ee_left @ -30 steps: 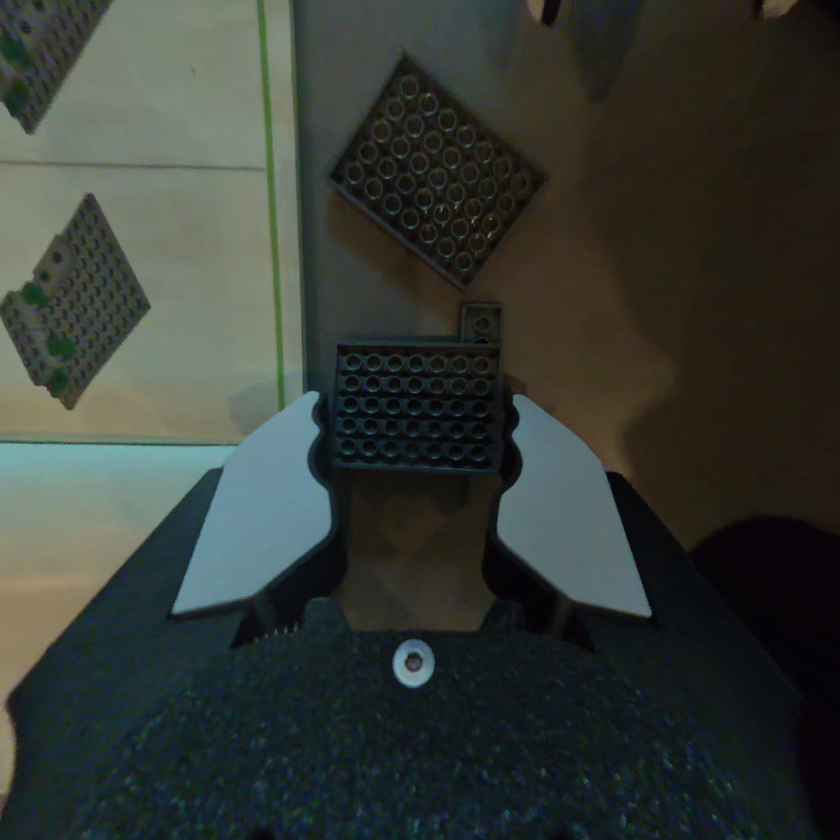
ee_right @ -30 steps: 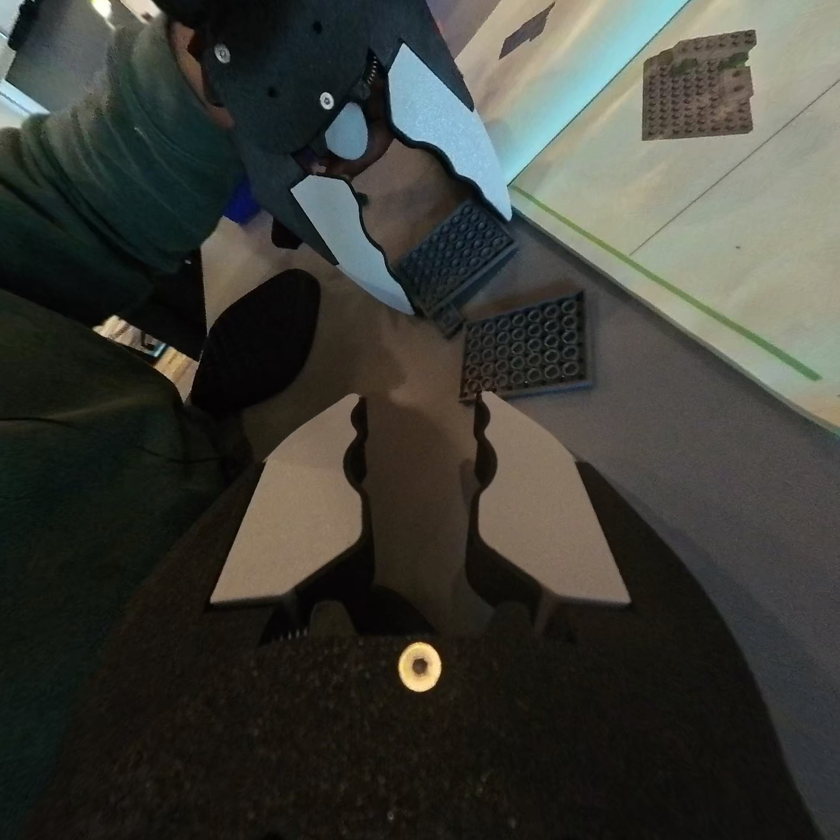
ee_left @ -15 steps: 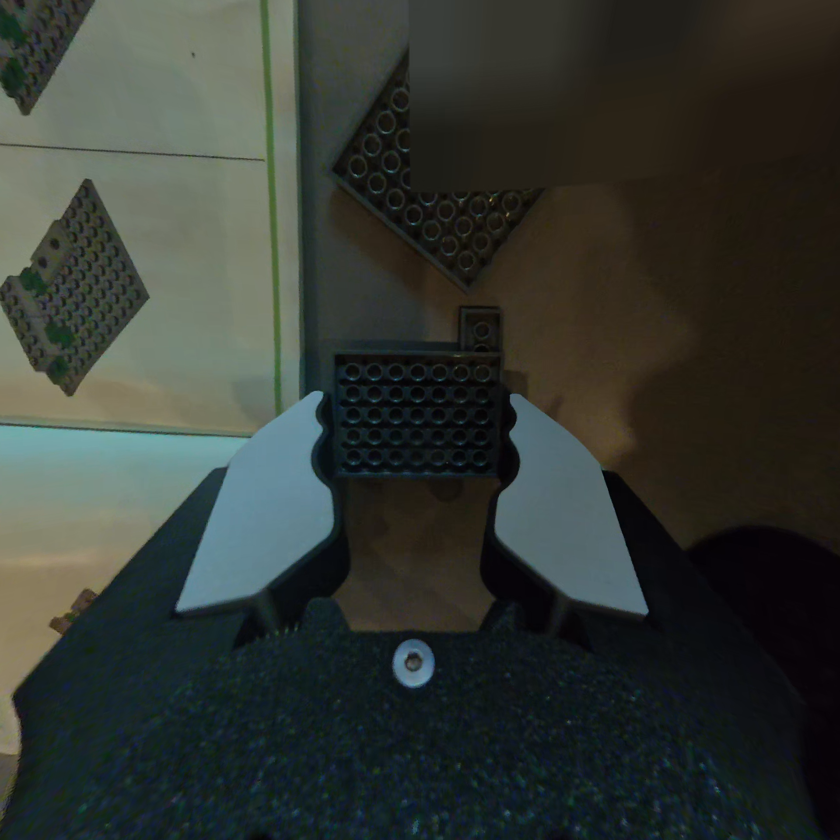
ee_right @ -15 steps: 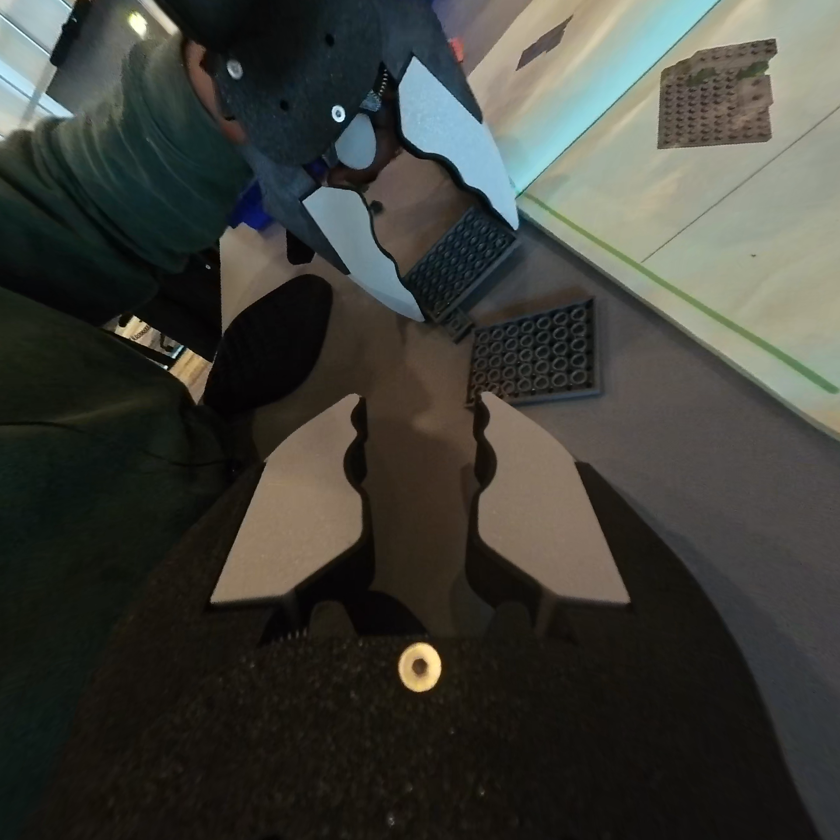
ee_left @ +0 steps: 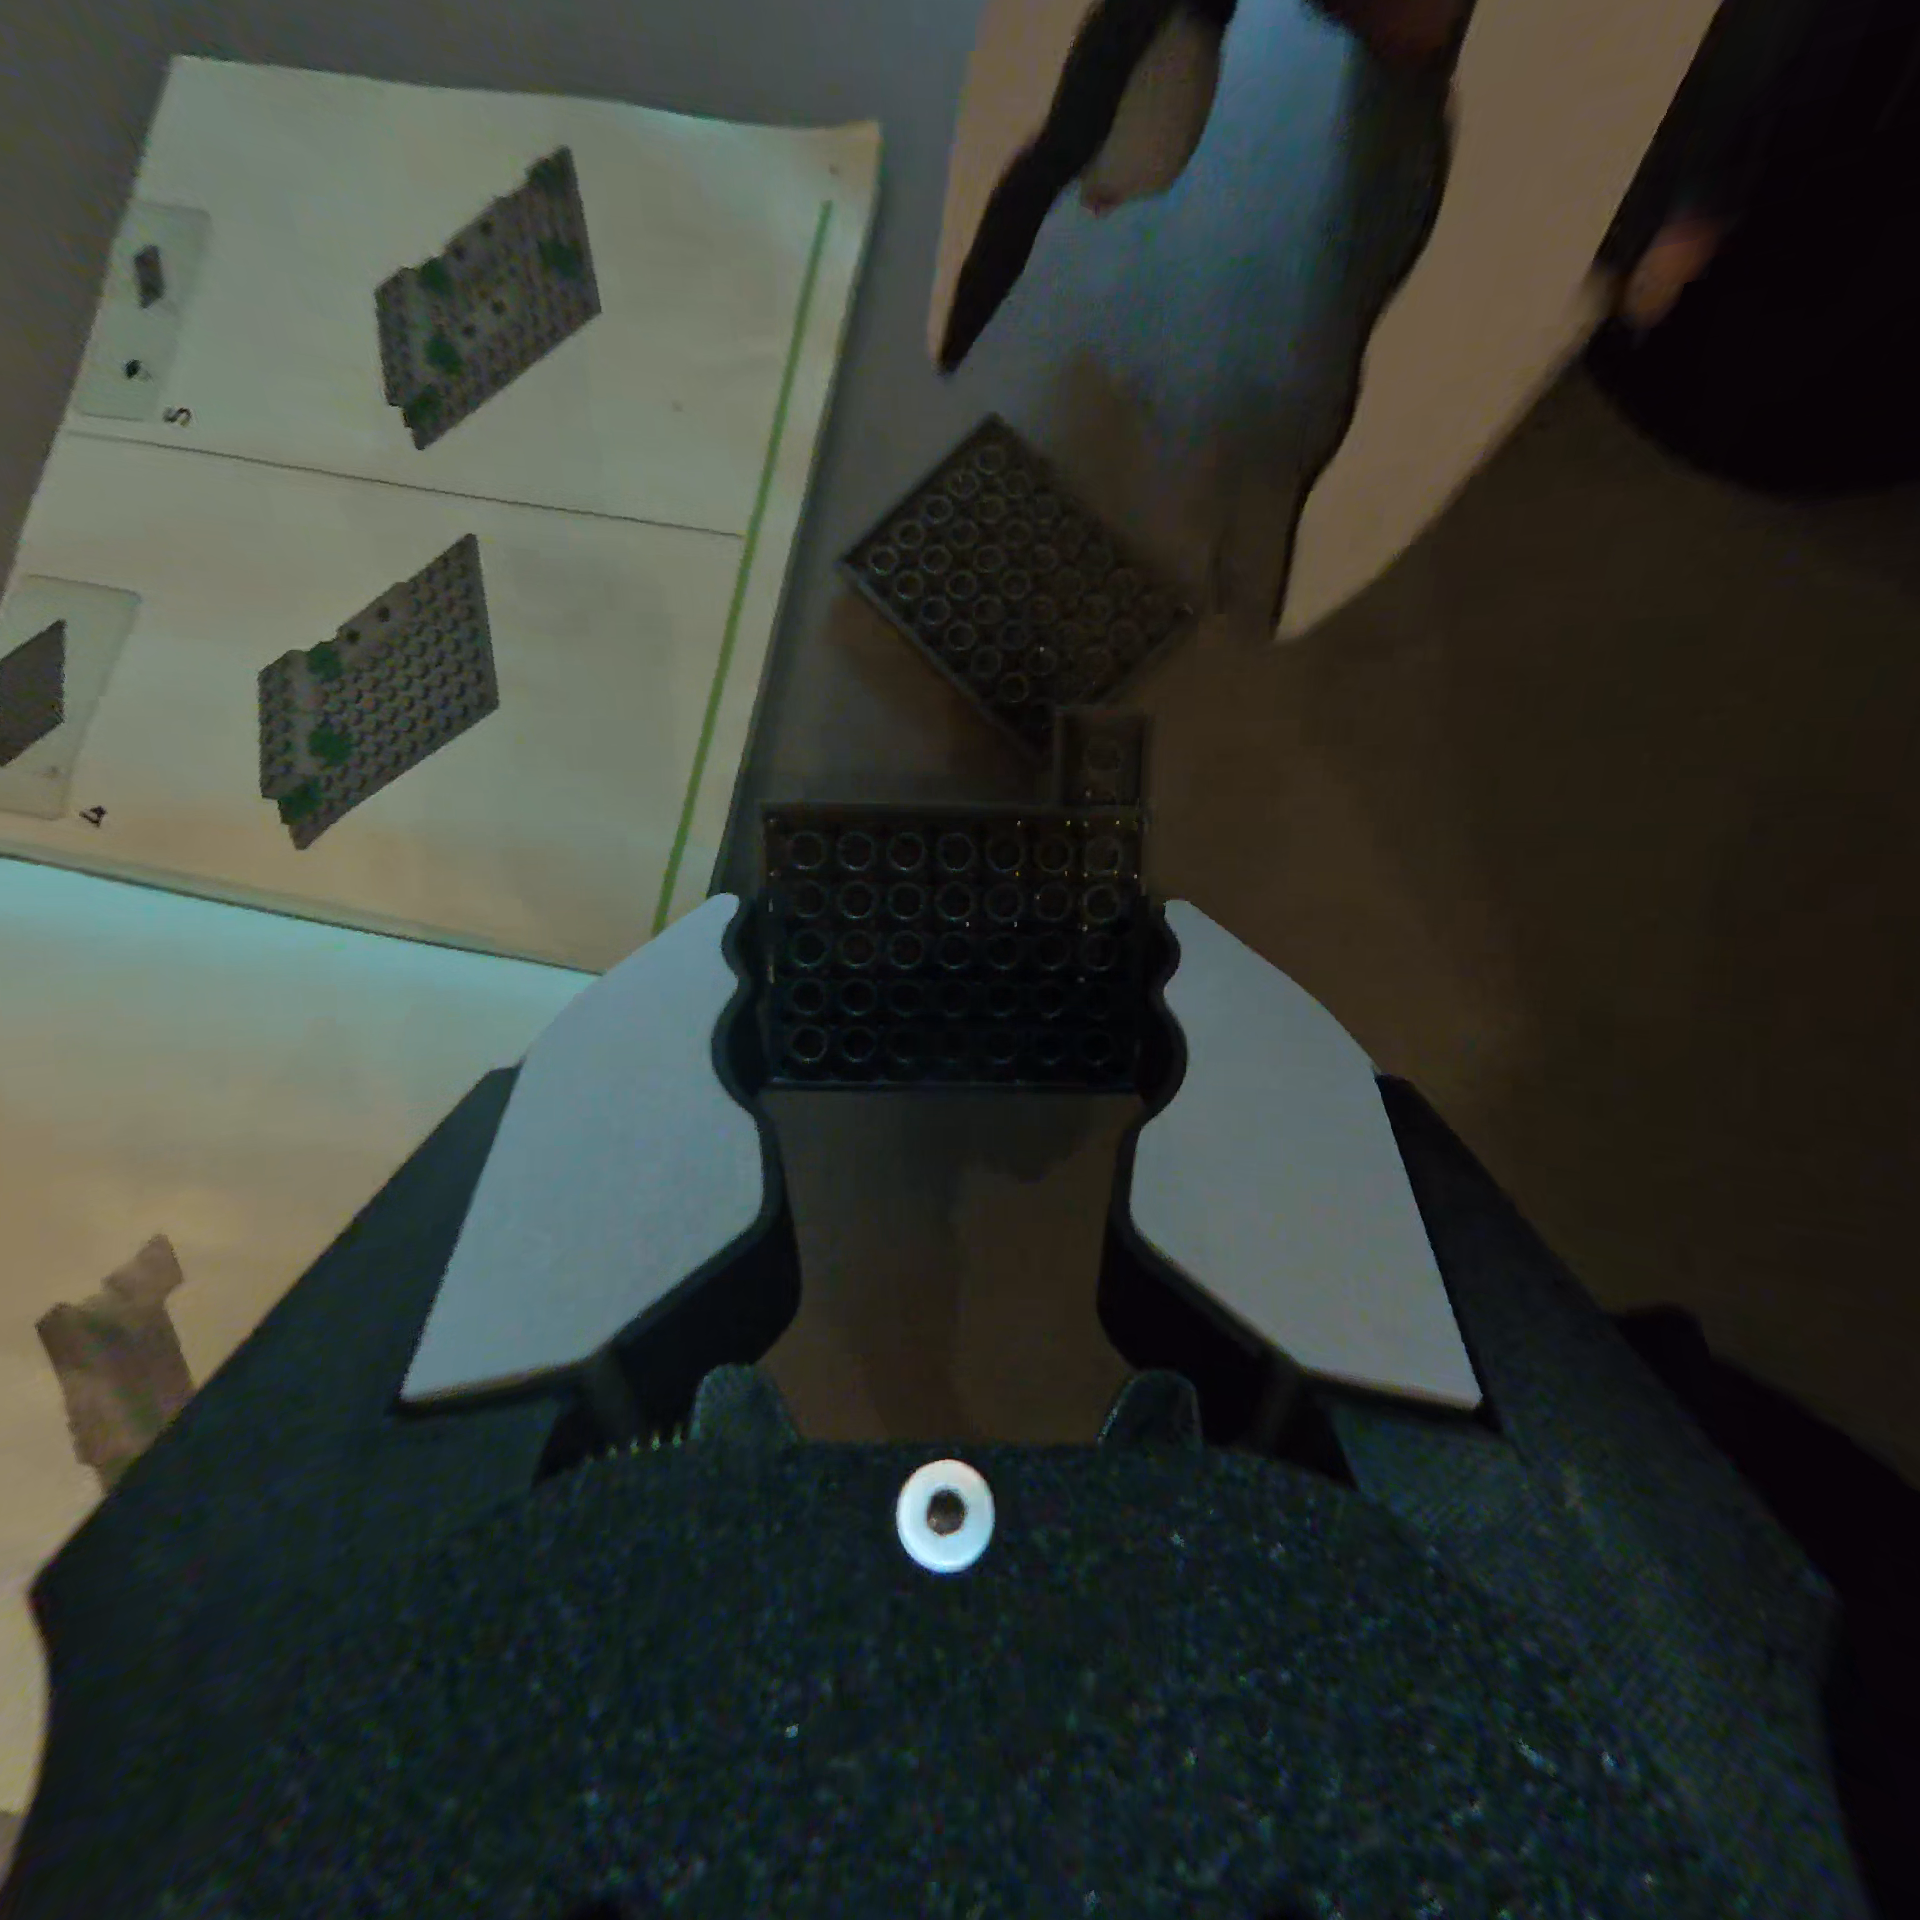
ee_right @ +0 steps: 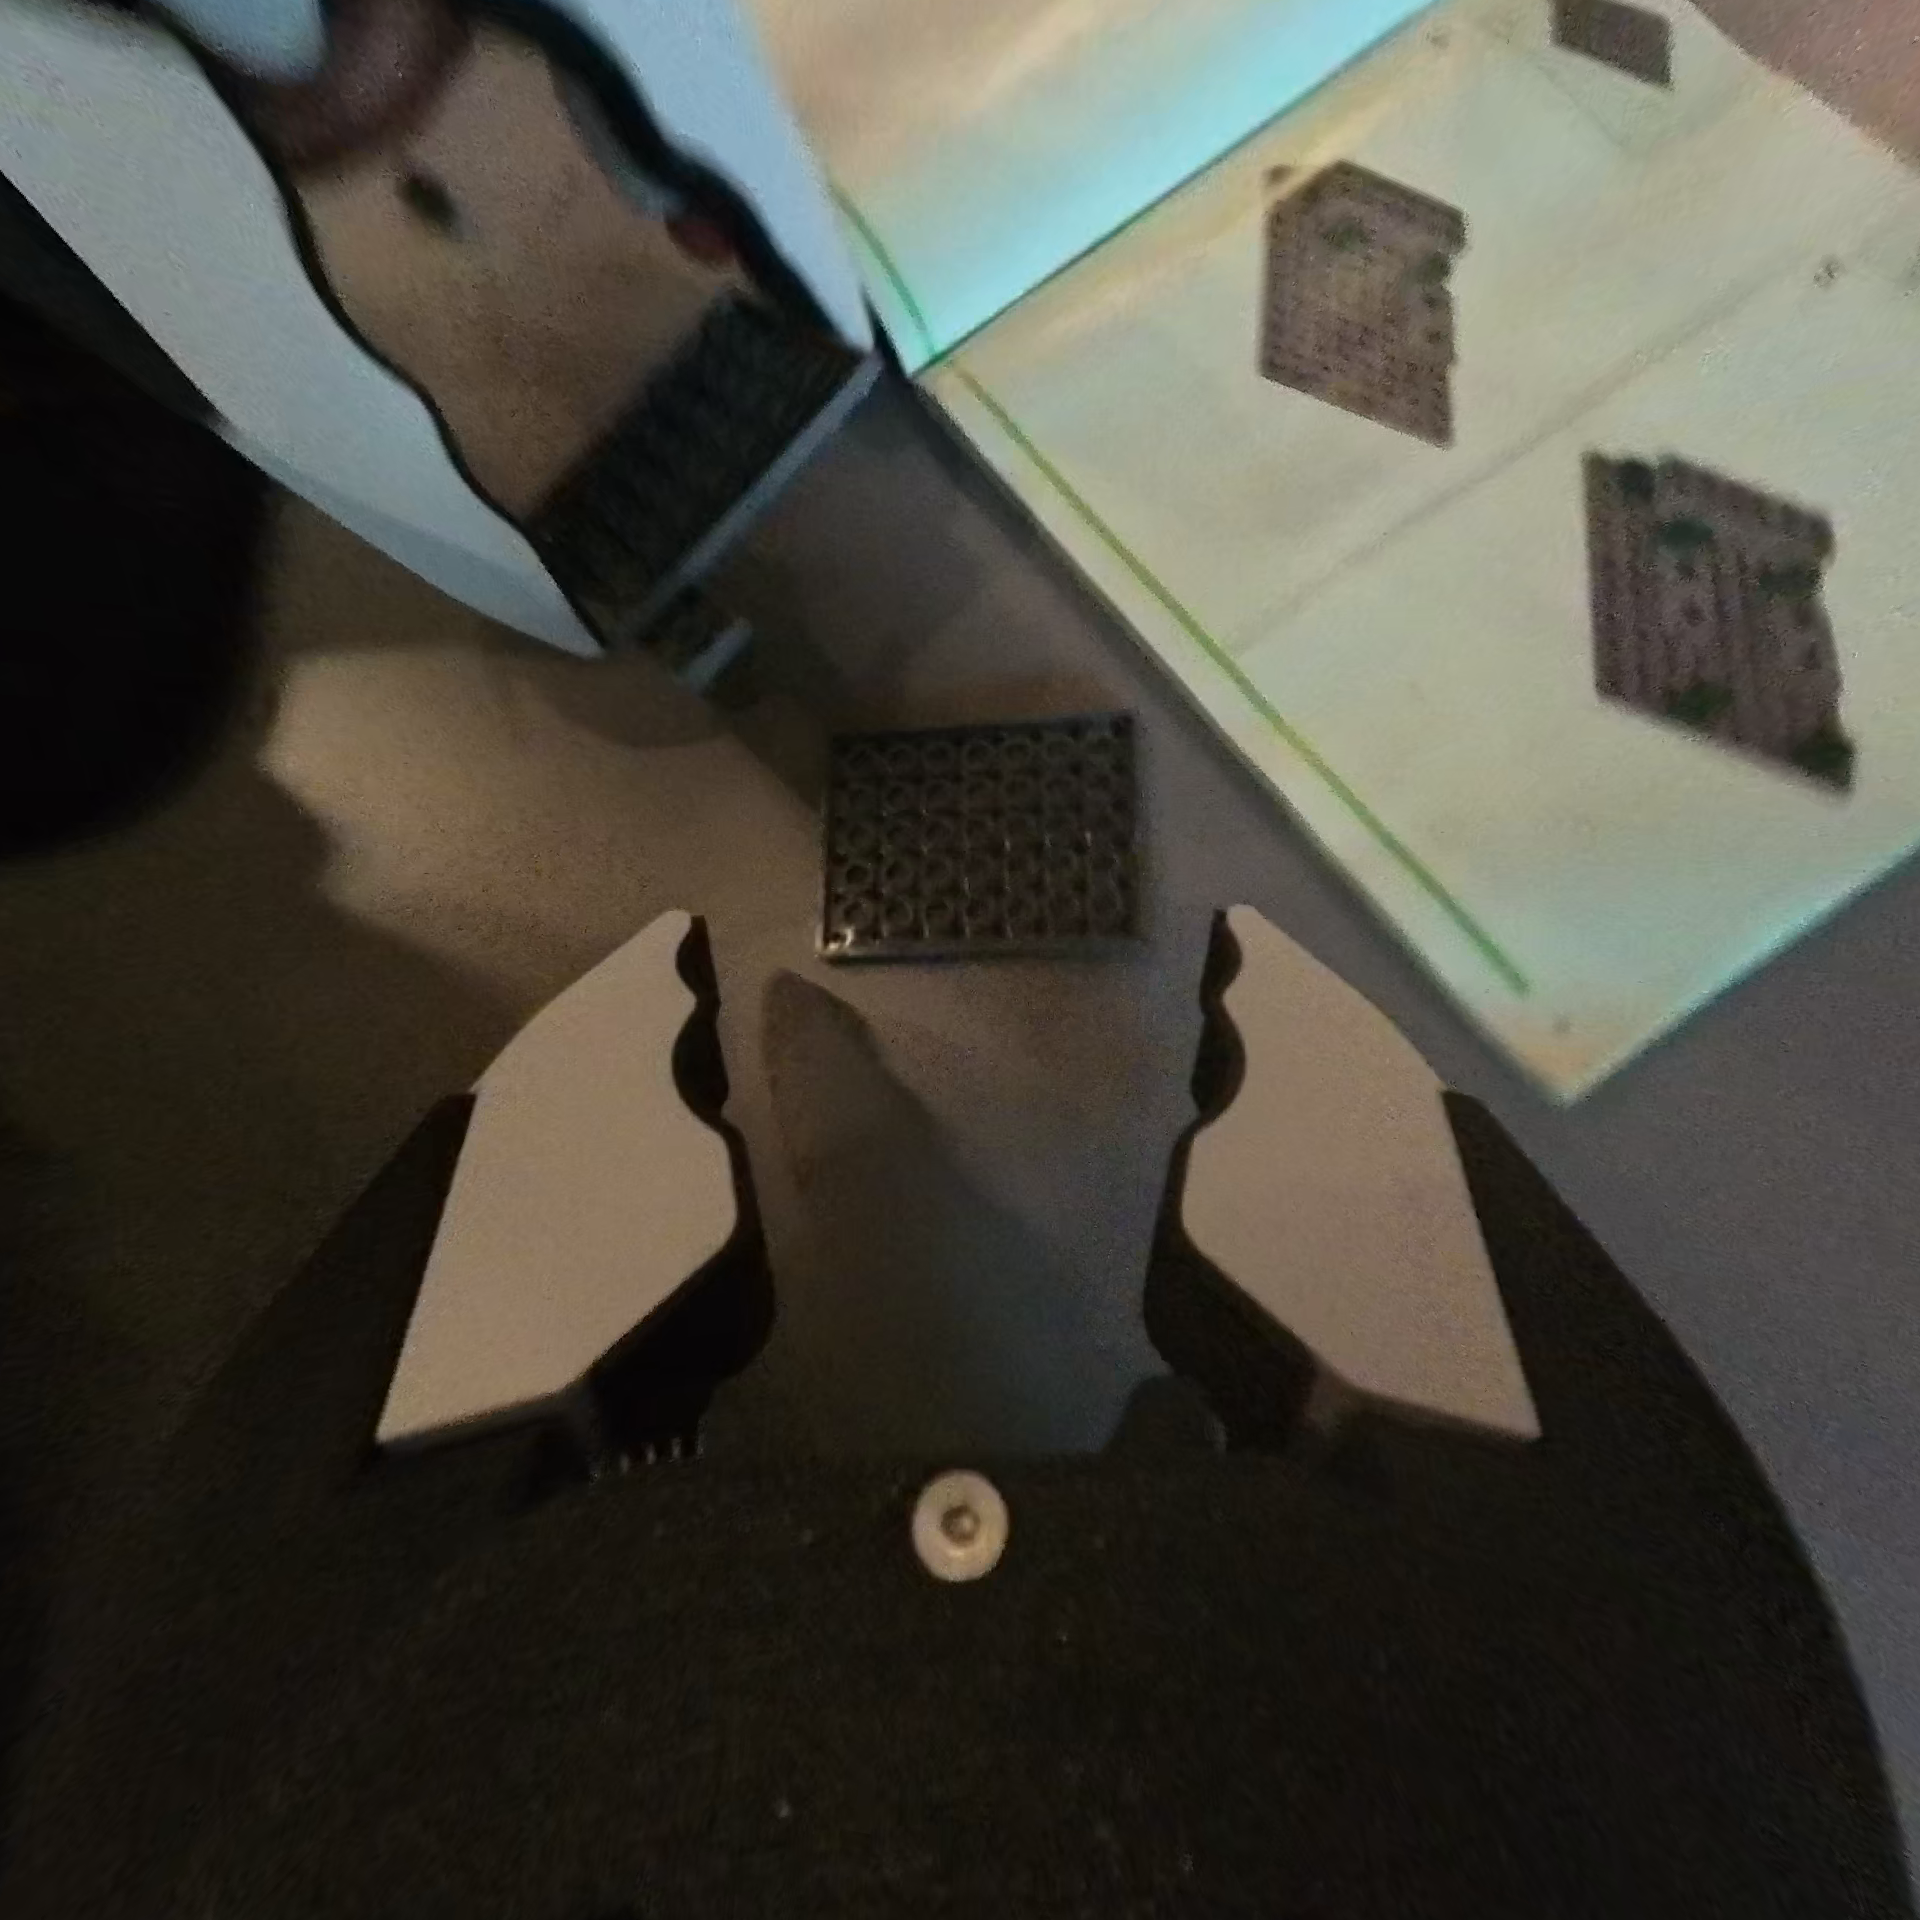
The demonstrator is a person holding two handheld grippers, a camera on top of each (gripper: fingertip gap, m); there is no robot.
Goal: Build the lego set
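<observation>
My left gripper [ee_left: 951,956] is shut on a dark grey studded plate [ee_left: 951,935], underside up, with a small dark piece [ee_left: 1103,764] attached at its far right corner. A second dark grey plate [ee_left: 1013,597] lies underside up on the grey table just beyond it. In the right wrist view this second plate [ee_right: 982,836] lies just past my right gripper [ee_right: 961,966], which is open and empty. The left gripper with its plate [ee_right: 686,468] shows blurred at upper left there. The right gripper's fingers [ee_left: 1382,395] show blurred at the top of the left wrist view.
An open instruction booklet [ee_left: 436,499] with pictures of the build lies left of the plates; in the right wrist view the booklet [ee_right: 1507,582] is at the upper right. A dark rounded shape [ee_right: 104,623] sits at the left edge.
My right gripper has opened wide and moved close to the loose plate. The left gripper has drawn back and tilted, still holding its plate, so more of the booklet shows.
</observation>
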